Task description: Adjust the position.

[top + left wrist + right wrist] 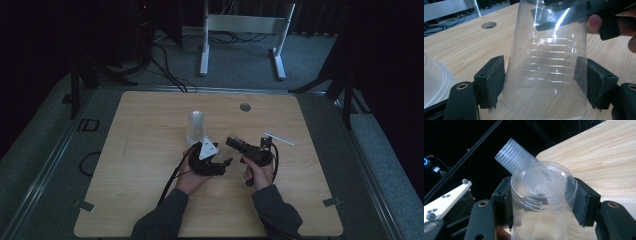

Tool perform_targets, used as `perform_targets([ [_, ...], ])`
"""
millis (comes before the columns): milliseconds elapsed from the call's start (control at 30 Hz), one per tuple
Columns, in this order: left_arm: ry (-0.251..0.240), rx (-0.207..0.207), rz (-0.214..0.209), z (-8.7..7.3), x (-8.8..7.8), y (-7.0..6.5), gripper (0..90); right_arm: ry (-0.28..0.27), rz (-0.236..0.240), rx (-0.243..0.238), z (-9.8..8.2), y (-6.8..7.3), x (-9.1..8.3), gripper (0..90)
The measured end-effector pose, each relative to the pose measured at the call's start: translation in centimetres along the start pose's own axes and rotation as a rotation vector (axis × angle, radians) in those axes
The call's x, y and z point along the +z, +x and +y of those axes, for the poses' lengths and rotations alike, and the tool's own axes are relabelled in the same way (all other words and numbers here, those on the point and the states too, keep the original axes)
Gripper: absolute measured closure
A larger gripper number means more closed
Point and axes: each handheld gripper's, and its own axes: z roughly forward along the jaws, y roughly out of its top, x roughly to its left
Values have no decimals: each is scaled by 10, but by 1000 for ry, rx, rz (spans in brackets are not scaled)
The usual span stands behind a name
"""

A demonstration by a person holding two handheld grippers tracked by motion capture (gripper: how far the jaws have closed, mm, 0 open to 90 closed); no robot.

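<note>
Both the left gripper (545, 82) and right gripper (541, 200) clamp one clear cup (549, 70) (base toward the right gripper).

- The table (150, 150) lies bare to the left and along the near edge.
- A stack of cups (195, 127) stands just behind the left gripper (212, 162).
- A clear strip (280, 138) lies beyond the right gripper (240, 145).
</note>
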Motion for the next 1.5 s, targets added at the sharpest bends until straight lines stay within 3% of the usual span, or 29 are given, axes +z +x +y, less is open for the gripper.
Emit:
perform_targets([
  [267,-5,16,-19,0,-3,1,287,35,0,-52,3,4,-1,323],
  [600,7,21,-11,1,-8,7,289,76,26,-114,6,5,-5,292],
  [1033,11,10,-13,2,-18,19,289,164,10,-222,10,5,-14,248],
  [1500,18,17,-39,3,-23,23,289,285,-115,-415,20,11,-20,260],
])
